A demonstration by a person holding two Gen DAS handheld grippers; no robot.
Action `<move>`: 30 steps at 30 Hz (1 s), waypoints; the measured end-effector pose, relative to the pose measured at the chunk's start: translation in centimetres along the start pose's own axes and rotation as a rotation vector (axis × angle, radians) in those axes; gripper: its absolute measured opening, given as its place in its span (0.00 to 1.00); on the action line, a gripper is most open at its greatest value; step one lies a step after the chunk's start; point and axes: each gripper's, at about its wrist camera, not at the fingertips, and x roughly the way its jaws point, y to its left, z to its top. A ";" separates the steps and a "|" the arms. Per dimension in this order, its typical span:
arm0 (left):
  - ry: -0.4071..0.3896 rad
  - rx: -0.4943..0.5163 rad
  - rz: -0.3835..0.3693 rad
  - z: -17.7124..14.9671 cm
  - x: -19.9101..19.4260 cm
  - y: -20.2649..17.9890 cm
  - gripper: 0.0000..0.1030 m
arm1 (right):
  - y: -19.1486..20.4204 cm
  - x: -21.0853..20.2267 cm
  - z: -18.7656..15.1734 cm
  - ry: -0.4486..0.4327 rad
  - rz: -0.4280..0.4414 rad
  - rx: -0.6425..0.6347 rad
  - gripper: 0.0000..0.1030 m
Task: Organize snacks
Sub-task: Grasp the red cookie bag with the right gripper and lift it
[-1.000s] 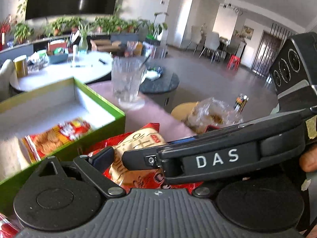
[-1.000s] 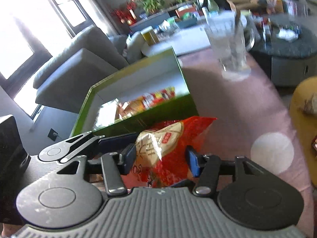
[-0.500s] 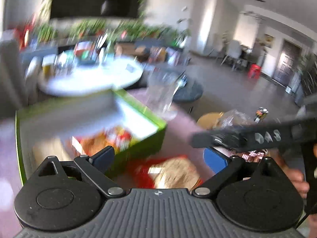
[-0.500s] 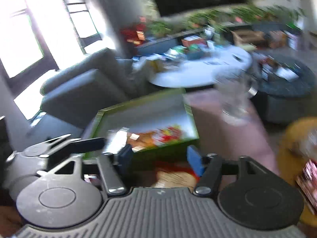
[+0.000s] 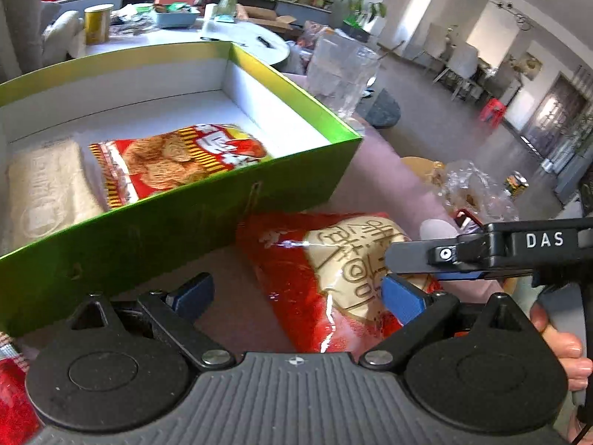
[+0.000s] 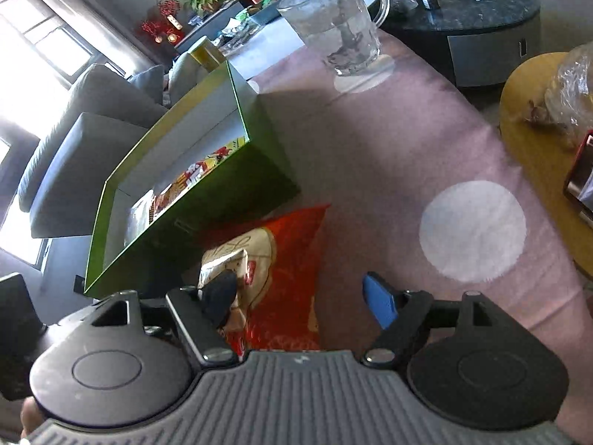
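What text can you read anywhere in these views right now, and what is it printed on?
"DAS": white letters on the right tool's black finger.
Red snack bag on the pink tablecloth: large brown script on its cream panel, too stylised to read.
Snack packet in the green box: lettering blurred, unreadable.

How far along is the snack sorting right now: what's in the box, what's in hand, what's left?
Done: two packets lie in the green box, a pale one and a red-yellow one.
In hand: nothing. The red snack bag lies on the pink table outside the box; the right tool has just been opening, the left tool is open too.
Left: boxing that bag.
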 end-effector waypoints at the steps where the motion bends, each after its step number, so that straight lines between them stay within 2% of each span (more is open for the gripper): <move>1: 0.011 0.008 -0.003 0.0 0.3 -0.2 0.95 | 0.1 -0.1 -0.2 0.002 0.003 -0.006 0.70; 4: 0.018 0.038 -0.004 0.0 1.1 -0.8 0.99 | 0.5 -0.2 -0.8 0.001 -0.002 -0.030 0.70; 9: 0.003 0.044 -0.017 0.0 2.0 -1.2 1.00 | 1.0 0.8 -0.7 0.034 0.020 -0.057 0.71; 12: -0.009 0.050 -0.032 -0.1 2.1 -1.8 1.00 | 1.6 1.1 -0.9 0.048 0.034 -0.086 0.65; 14: -0.016 0.041 -0.039 -0.1 1.9 -2.0 1.00 | 2.2 1.1 -1.0 0.032 0.008 -0.125 0.64; 19: -0.088 0.104 -0.071 -0.3 -0.3 -3.5 0.98 | 2.5 -0.1 -1.5 0.011 0.033 -0.132 0.56; 20: -0.104 0.119 -0.067 -0.2 -0.7 -4.0 0.99 | 2.8 -0.6 -1.6 0.001 0.047 -0.144 0.51; 24: -0.178 0.183 -0.039 0.2 -3.2 -5.3 0.94 | 4.6 -2.5 -1.8 -0.048 0.058 -0.204 0.49; 30: -0.262 0.216 -0.020 0.6 -6.0 -5.8 0.94 | 6.4 -4.8 -2.0 -0.120 0.087 -0.253 0.49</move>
